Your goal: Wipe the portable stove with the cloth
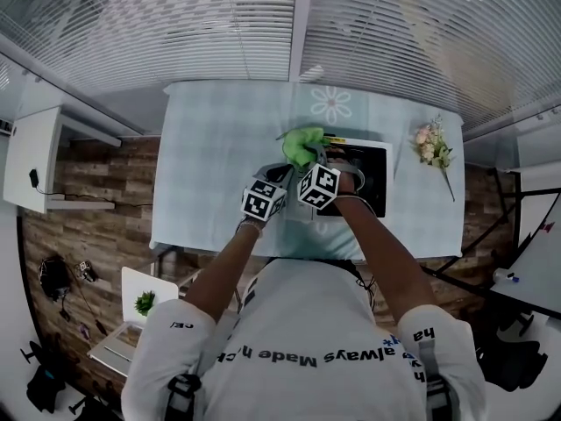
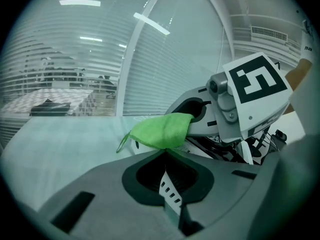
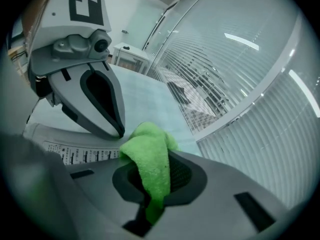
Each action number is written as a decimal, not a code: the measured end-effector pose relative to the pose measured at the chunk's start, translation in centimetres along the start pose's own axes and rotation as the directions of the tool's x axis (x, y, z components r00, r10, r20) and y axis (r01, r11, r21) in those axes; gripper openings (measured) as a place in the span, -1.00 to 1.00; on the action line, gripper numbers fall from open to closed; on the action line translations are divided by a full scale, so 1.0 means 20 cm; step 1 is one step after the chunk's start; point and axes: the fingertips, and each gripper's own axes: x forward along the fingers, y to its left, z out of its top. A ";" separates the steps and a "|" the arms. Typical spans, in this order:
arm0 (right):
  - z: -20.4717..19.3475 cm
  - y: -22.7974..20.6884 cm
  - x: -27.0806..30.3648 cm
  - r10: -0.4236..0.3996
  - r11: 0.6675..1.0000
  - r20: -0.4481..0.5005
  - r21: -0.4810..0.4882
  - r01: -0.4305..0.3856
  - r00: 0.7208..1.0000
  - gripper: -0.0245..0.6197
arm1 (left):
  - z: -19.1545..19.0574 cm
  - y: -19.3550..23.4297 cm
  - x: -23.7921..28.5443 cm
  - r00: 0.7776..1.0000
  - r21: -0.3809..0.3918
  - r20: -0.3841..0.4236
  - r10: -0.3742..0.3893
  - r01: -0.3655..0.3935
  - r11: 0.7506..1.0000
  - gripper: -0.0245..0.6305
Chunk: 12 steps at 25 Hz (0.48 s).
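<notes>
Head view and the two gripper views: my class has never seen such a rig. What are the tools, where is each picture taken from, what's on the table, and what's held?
A person holds a two-jaw gripper in each hand. The head view looks down from a camera on the person's head. Each gripper view comes from a camera riding on that gripper. On the table are a stove and flowers. The right gripper clamps a green cloth. The left gripper is shut, its tip against the cloth.

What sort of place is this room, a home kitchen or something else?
Probably an office or studio room rather than a kitchen: long slatted blinds run along one side, the portable stove sits on a plain table, and an open laptop lies on the wood floor.
</notes>
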 end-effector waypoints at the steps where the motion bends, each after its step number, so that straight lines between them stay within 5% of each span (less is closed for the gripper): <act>1: 0.00 0.01 -0.01 0.004 1.000 0.000 0.000 -0.004 1.000 -0.84 | 0.00 0.00 0.00 1.000 0.000 -0.005 -0.002 0.002 1.000 -0.89; 12: 0.01 0.18 -0.13 0.066 0.998 0.003 -0.024 -0.066 0.998 -0.84 | 0.00 0.01 0.00 0.999 0.017 -0.035 -0.004 0.005 1.000 -0.89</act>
